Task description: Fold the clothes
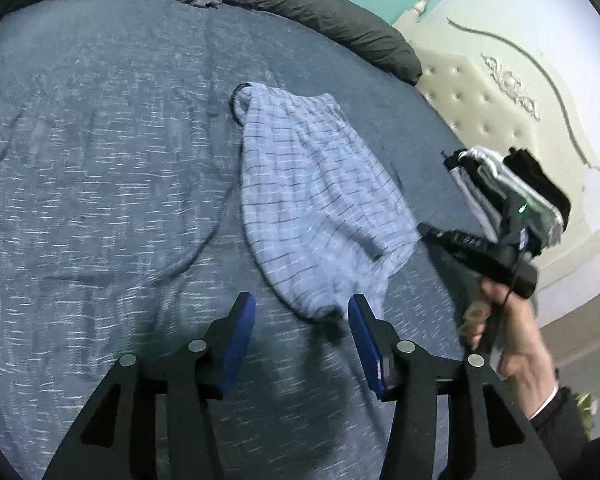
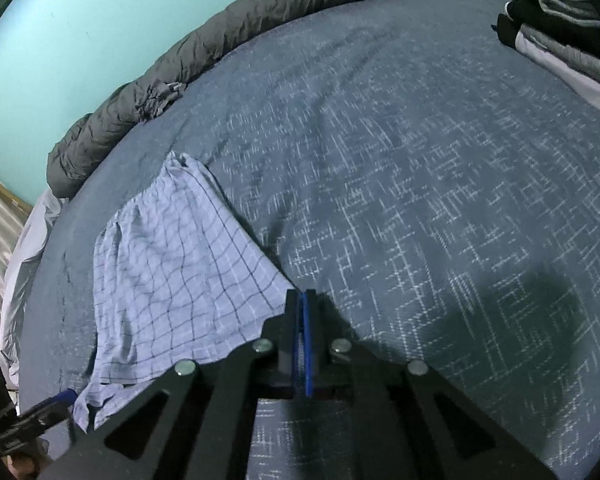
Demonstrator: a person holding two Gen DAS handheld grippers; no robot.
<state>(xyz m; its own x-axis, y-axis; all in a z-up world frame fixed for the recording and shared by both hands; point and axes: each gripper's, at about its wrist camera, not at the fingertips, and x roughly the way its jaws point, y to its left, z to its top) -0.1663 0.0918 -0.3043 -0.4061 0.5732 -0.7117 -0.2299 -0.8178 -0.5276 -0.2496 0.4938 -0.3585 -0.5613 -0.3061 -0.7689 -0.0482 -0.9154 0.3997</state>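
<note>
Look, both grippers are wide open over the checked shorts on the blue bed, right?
Not quite. Only the left gripper is open, at the edge of the checked shorts on the blue bed. The right gripper has its jaws shut, as the right wrist view shows, at a corner of the shorts.

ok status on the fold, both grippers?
Left gripper open, at checked shorts near hem. Right gripper shut on shorts corner. Folded stack far side, nothing in the way.

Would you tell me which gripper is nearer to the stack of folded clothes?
Right. The right gripper pinches the checked garment on the side toward the stack; the left gripper, open, is at the garment's far corner.
</note>
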